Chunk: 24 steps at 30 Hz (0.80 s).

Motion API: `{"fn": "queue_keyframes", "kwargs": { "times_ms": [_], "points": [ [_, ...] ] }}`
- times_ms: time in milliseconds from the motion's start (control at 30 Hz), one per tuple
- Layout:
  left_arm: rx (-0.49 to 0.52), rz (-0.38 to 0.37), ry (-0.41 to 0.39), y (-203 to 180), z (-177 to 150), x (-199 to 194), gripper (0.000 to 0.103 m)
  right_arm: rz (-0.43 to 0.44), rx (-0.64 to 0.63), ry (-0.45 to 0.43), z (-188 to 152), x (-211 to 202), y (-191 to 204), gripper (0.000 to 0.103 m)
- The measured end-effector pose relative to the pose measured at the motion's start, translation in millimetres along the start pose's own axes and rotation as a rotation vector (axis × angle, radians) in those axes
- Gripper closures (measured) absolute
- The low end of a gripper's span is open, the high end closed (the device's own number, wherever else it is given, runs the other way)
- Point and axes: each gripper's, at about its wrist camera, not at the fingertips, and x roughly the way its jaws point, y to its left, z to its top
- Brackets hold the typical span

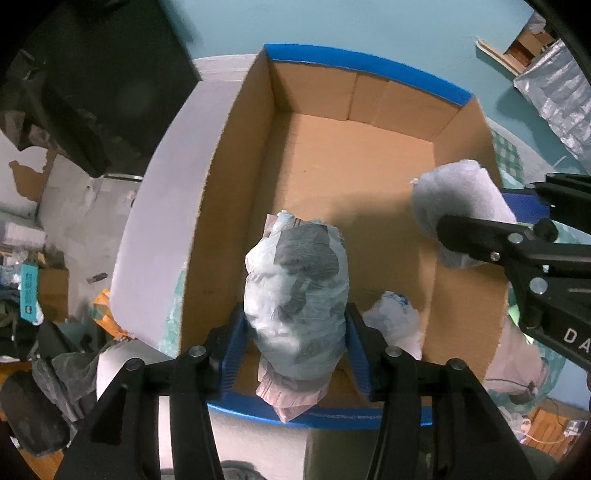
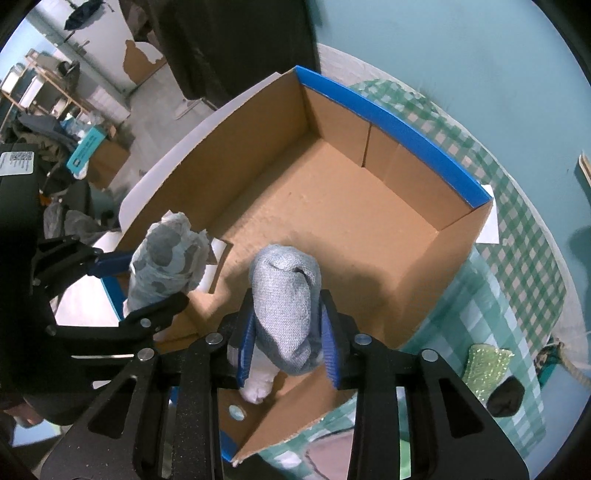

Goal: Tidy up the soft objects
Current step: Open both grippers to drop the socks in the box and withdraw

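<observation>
A large open cardboard box (image 1: 354, 177) with blue tape along its short edges fills both views. Its brown floor is mostly bare. It sits on a bench covered by a green and white checked cloth (image 2: 524, 266), against a teal wall (image 1: 369, 26).

The left gripper (image 1: 295, 354) reaches over the near, blue-taped edge of the box. Its jaws are closed on a bundle wrapped in thin white plastic (image 1: 299, 295), with dark grey patches showing through. The bundle stands upright between the blue pads (image 1: 234, 354), above the near left part of the box. In the right wrist view the same bundle (image 2: 166, 262) appears at the box's left side.

The right gripper (image 2: 288, 339) holds a rolled light blue-grey knitted cloth (image 2: 286, 295). Its jaws are pressed against both sides of the roll, which hangs above the near right part of the box. From the left wrist view this roll (image 1: 458, 199) sits over the right wall of the box.

A smaller white plastic-wrapped bundle (image 1: 397, 325) lies on the box floor at the near edge, just beside the left gripper's right pad.

On the checked cloth to the right of the box lie a glittery green pad (image 2: 485, 363) and a small black object (image 2: 506, 398).
</observation>
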Motion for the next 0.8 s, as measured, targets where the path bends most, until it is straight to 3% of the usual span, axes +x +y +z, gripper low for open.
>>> {"fn": "queue_keyframes", "kwargs": {
  "times_ms": [67,133,200,267,800],
  "points": [
    [0.003,0.005,0.006,-1,-1,0,0.042,-0.012,0.01,-0.001,0,0,0,0.066],
    [0.003,0.005,0.006,0,-1,-2,0.03,-0.03,0.017,-0.004,-1,0,0,0.048],
    [-0.003,0.011,-0.01,0,-2,-5,0.03,-0.052,0.02,-0.018,-2,-2,-1,0.037],
    [-0.007,0.004,-0.014,0,-3,-8,0.025,-0.054,0.023,-0.029,-5,-5,-1,0.036],
    [0.023,-0.027,-0.078,-24,-7,-41,0.025,-0.083,0.039,-0.105,-30,-49,-15,0.03]
  ]
}}
